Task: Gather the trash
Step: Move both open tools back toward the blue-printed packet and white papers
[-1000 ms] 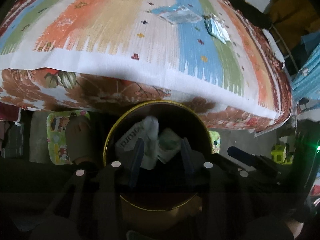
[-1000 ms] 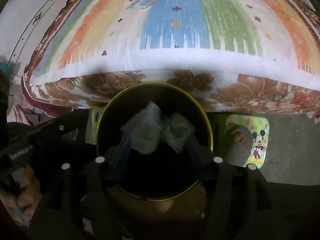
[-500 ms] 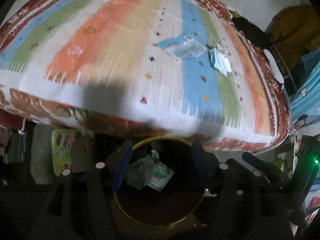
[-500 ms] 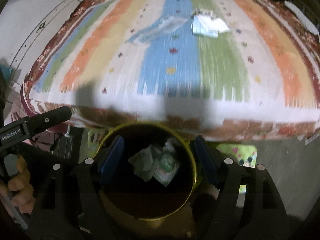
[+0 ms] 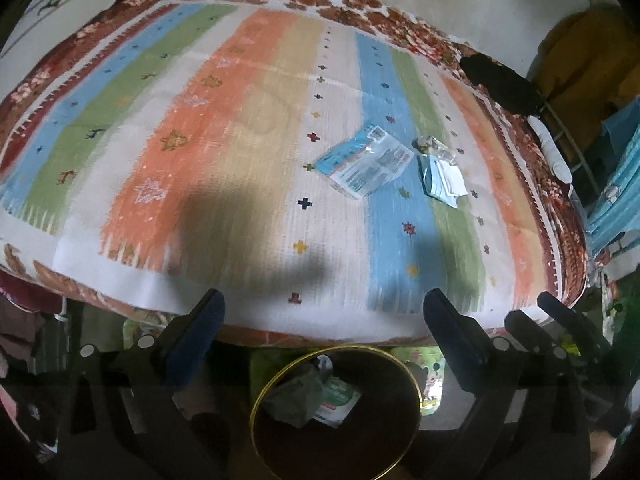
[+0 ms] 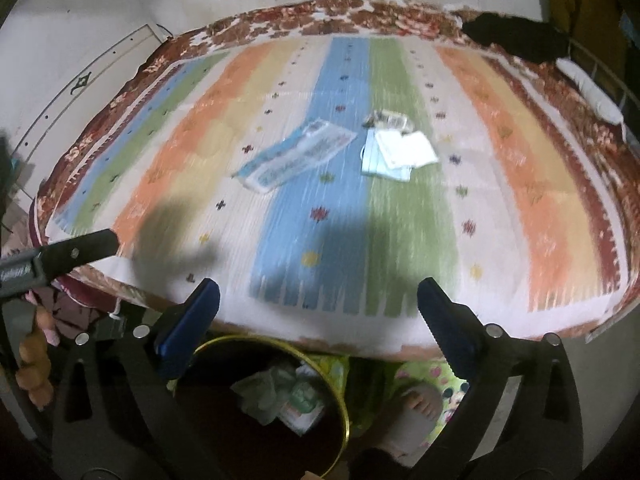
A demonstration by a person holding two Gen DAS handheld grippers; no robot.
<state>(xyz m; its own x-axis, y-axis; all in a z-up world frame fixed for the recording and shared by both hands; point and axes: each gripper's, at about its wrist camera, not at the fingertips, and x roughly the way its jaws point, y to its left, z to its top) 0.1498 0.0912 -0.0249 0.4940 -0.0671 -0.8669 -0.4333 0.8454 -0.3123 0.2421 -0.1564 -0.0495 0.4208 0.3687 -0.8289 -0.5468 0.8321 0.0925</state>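
Above the foot of a bed covered with a striped blanket (image 5: 240, 152), I hold both grippers side by side, each angled forward and slightly down. My left gripper (image 5: 322, 312) has its two blue-padded fingers spread wide, with nothing between them. My right gripper (image 6: 318, 300) is spread just as wide and is also empty. In the right wrist view, the tip of the left gripper pokes in from the left edge, with fingers of the hand holding it visible below.

Beneath both grippers, on the floor against the bed's edge, stands a dark round bin (image 5: 280, 376) with a yellow rim. Crumpled wrappers (image 5: 304, 396) lie inside it.

Farther up the blanket, well apart from the grippers, lies a flat blue-and-white packet (image 5: 366, 164). Just beside it, to its right, sits a folded blue-and-white paper (image 5: 444, 178), with a small clear scrap (image 5: 430, 145) touching its far end.
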